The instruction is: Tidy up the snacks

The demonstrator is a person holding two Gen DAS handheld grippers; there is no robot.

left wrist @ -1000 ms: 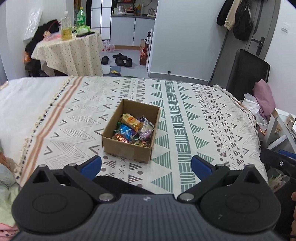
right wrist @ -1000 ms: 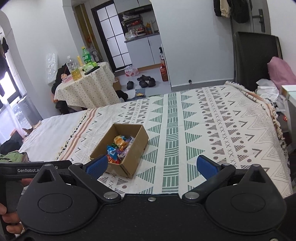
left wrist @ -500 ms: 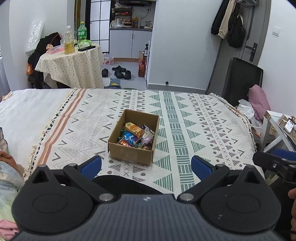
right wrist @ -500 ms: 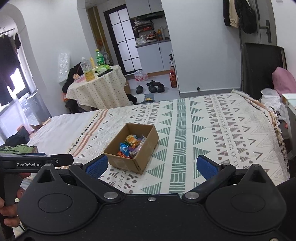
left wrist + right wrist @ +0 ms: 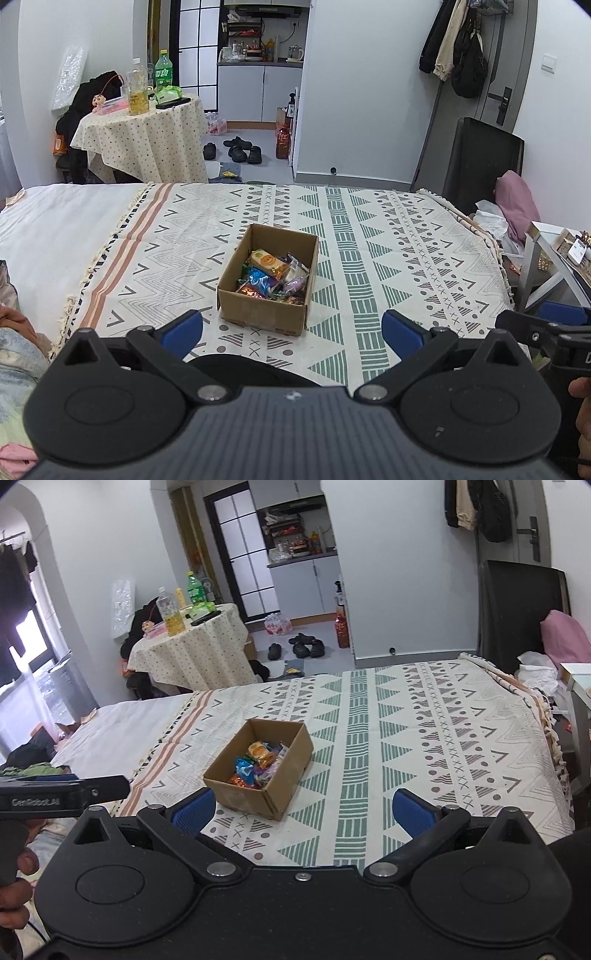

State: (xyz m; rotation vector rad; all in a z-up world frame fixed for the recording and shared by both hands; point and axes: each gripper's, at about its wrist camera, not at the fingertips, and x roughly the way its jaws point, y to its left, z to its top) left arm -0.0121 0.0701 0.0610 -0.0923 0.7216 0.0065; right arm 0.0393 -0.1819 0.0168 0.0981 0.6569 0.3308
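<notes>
Left wrist view: the left gripper (image 5: 291, 328) has its two blue pads spread wide with nothing between them, above the near part of the bed.
Right wrist view: the right gripper (image 5: 303, 810) is also spread wide and holds nothing.
Task thing: the small open brown cardboard box (image 5: 269, 277) stands on the cream bedspread with green and grey triangle patterns (image 5: 388, 258), near the middle of the bed; the colourful wrapped snacks (image 5: 275, 275) lie inside it, and I see none on the cloth around.
Edges: the near wall of the box is just ahead of both grippers; the fringed right edge of the bedspread (image 5: 550, 734) falls off toward a white side table (image 5: 546, 254); on the left the patterned cloth ends at a plain white sheet (image 5: 55, 229).
Open room: the cloth is bare on all sides of the box, with most room to the right and behind it.
Each other: the black body of the right gripper shows at the right border of the left view, and the left one at the left border of the right view, each with a bit of hand on it.
Difference from earlier: in both views the box now looks smaller and farther away, and more of the room is seen above the bed, so both grippers have drawn back and up; the pads are as wide as before.
</notes>
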